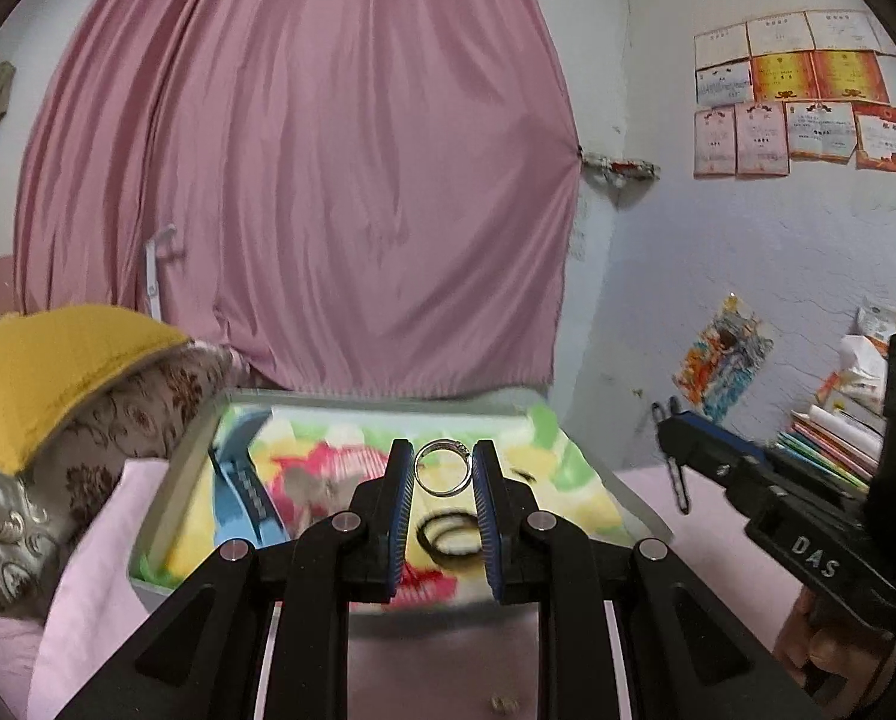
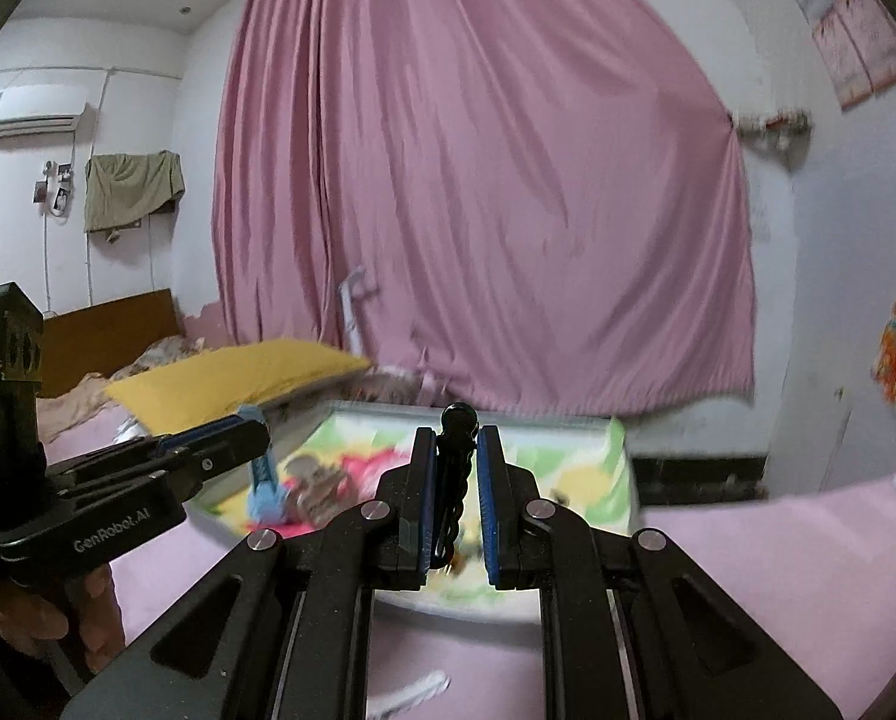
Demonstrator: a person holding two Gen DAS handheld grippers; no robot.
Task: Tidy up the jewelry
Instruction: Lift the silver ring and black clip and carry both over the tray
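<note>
The jewelry tray (image 1: 178, 468), lined with a bright patterned cloth (image 1: 544, 450), sits on the pink bed (image 2: 778, 552) below the pink curtain (image 1: 304, 180). Above it, the left gripper (image 1: 443, 468) pinches a silver ring (image 1: 443, 468), and the right gripper (image 2: 457, 462) clamps a black beaded piece (image 2: 459, 420).

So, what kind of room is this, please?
Most likely a home bedroom: a bed with a yellow pillow, a pink curtain, and a wall air conditioner.
</note>
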